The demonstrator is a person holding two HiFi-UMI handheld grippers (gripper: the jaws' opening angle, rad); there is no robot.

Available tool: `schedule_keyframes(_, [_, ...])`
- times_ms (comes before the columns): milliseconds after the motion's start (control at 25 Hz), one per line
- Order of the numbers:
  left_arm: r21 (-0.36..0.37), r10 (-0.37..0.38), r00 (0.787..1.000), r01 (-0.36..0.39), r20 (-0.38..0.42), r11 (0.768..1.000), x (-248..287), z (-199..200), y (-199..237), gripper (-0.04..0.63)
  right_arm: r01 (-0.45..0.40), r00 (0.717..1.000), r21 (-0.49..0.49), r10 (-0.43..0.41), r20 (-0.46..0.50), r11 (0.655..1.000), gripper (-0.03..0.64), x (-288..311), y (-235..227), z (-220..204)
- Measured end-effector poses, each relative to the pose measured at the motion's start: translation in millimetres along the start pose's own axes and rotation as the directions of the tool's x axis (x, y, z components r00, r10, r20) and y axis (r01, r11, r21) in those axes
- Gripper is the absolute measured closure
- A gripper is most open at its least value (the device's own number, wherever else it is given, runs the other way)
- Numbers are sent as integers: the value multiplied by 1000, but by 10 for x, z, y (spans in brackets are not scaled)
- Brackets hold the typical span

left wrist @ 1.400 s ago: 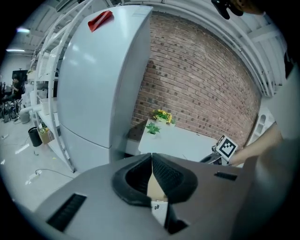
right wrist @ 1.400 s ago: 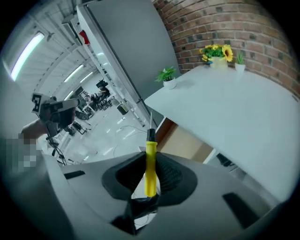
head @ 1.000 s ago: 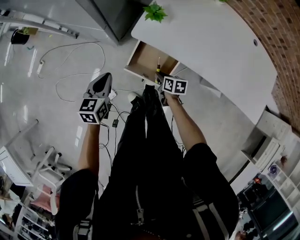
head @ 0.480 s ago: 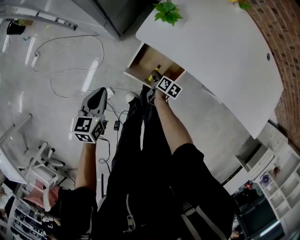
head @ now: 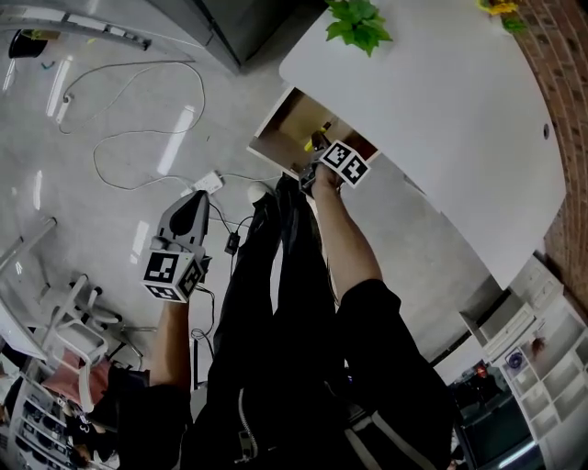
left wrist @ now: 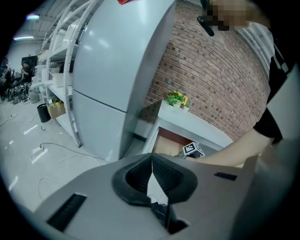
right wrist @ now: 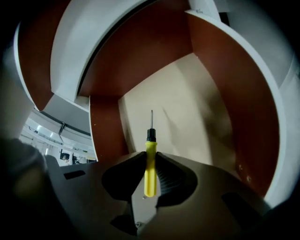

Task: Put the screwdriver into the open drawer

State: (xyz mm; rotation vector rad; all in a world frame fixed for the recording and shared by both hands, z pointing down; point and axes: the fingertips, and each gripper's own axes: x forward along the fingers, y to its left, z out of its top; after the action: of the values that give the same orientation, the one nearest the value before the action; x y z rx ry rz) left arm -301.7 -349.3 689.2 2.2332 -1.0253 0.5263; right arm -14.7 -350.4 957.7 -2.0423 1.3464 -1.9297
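The open drawer [head: 287, 126] under the white desk shows its beige floor [right wrist: 187, 117] and red-brown walls [right wrist: 220, 79]. My right gripper [right wrist: 150, 161] is shut on the screwdriver [right wrist: 149, 164], gripping its yellow handle; the black collar and thin metal shaft point out over the drawer floor. In the head view the right gripper [head: 323, 158] sits at the drawer's front edge with the screwdriver [head: 312, 143] over the opening. My left gripper [head: 197, 202] hangs lower left over the floor, shut and empty, its pads [left wrist: 161, 171] meeting at the tips.
The white desk top [head: 441, 110] carries a green plant [head: 358, 23]. Cables [head: 138, 138] and a power strip [head: 207, 181] lie on the grey floor. A tall grey cabinet [left wrist: 117, 70] stands left of the desk, a brick wall [left wrist: 220, 79] behind it.
The right gripper has sunk toward the drawer with the screwdriver and rolled. The left gripper has dropped lower over the floor. Both grips are unchanged.
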Motion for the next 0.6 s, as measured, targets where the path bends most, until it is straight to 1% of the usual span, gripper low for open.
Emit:
schedule_keyframes(200, [-11, 13, 1000, -14, -16, 1000, 17, -156, 67, 571, 12, 998, 29, -10, -60, 1000, 538, 207, -143, 2])
schedule_keyframes(320, [-24, 19, 1000, -20, -23, 1000, 22, -205, 85, 571, 27, 995, 12, -26, -94, 1000, 539, 284, -200, -29])
schedule_keyframes(480, [-28, 19, 999, -20, -28, 999, 43, -225, 82, 571, 59, 992, -2, -59, -112, 998, 538, 369, -264, -93])
schedule_keyframes(520, [-27, 19, 999, -20, -27, 999, 48, -220, 77, 571, 75, 990, -8, -75, -122, 997, 538, 386, -292, -118])
schedule_keyframes(600, [-31, 21, 1000, -22, -22, 999, 61, -207, 76, 571, 129, 979, -47, -134, -151, 991, 538, 420, -380, -164])
